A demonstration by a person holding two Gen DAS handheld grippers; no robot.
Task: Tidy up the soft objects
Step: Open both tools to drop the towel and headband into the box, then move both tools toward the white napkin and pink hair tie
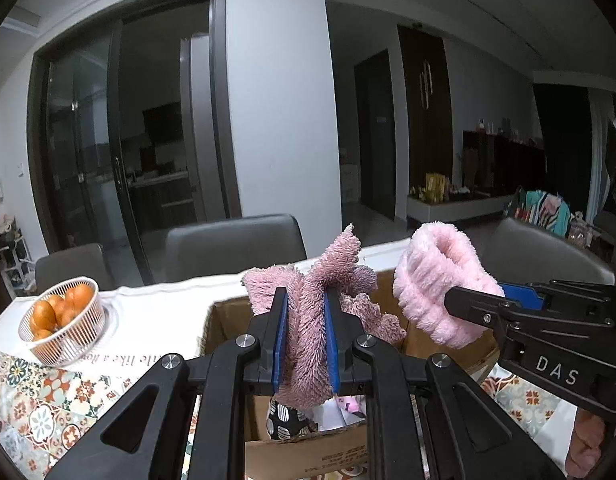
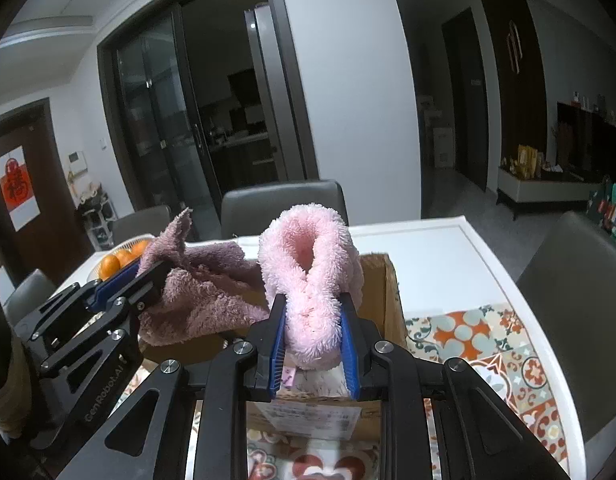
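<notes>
Roughly midway I'd guess: left gripper (image 1: pixel 306 336) pinching the mauve towel (image 1: pixel 308 280), right gripper (image 2: pixel 314 344) pinching the pink headband (image 2: pixel 308 264), both above the box (image 1: pixel 224 320) holding stuff at 6 o'clock.

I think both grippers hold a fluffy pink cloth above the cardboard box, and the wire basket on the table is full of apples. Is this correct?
Not quite. The basket holds oranges, not apples; the left wrist view shows this. The rest stands: the left gripper and the right gripper each clamp a pink cloth, darker and lighter, above the cardboard box.
</notes>
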